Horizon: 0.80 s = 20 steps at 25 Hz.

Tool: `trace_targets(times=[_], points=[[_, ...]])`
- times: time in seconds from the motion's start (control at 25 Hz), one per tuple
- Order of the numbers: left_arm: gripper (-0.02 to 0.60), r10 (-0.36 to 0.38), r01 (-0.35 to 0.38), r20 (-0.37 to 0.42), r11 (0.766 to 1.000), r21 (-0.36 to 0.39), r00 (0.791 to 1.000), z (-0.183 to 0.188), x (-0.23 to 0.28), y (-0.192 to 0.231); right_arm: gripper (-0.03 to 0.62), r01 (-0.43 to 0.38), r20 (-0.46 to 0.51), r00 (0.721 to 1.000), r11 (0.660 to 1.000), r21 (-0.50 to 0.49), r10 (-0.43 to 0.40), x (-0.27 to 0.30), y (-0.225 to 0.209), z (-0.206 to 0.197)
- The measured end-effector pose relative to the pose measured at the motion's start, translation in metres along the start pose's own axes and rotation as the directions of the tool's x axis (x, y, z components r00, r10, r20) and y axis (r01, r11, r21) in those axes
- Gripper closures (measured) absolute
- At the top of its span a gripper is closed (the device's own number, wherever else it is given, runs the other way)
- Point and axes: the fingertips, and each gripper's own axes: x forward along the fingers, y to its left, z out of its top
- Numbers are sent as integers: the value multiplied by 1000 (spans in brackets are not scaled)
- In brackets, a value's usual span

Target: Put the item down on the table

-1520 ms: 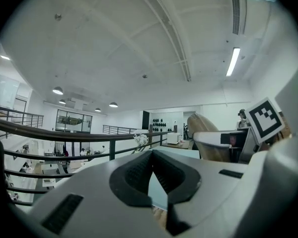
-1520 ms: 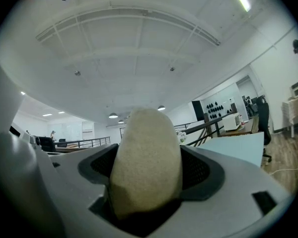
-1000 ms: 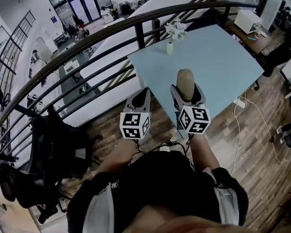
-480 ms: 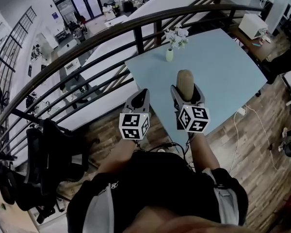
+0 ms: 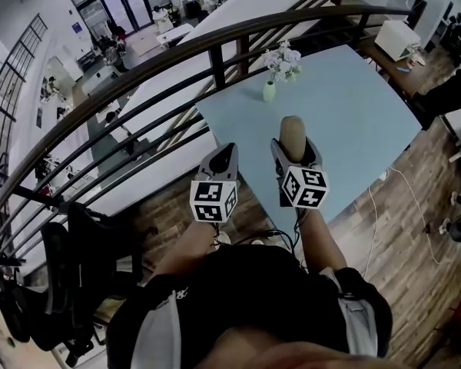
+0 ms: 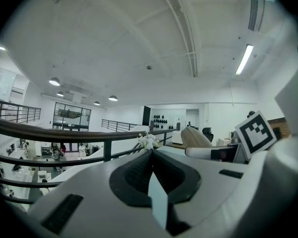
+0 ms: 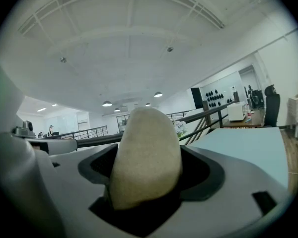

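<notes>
Right gripper (image 5: 295, 151), head view: jaws are closed on the item (image 5: 293, 131), which is held upright at frame centre, above the near edge of the pale blue table (image 5: 353, 106). Nothing is set down yet; lowering and release are judged outstanding. Left gripper (image 5: 221, 158), centre-left: carried beside the table's near edge.
Left gripper view: jaws are seen together, nothing held.
Right gripper view: the item is clamped at frame centre. It is tan, matte, finely grained and rounded like an egg or potato; kind not determined.

Dark railing (image 6: 93, 133) rims wood floor (image 5: 422, 214); ceiling lights (image 6: 54, 82) glow.
</notes>
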Motion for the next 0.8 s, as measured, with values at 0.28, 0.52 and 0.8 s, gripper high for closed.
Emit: trace_targets(times=[0.28,0.52,0.8], points=[[568,15,-15,-9,1000,-2,1000,-3,7,20,204,17,-90,996,1000,-4,-17,42,-7,-41],[568,43,-43,-3,999,-3,999,2,12,31,204,40,-221,974,999,-17,-43,76,-26,-96],[568,71,-71,-10,997,7,997,3,16,49,203,53,-351,935,999,9,-47,100,-35,-153]])
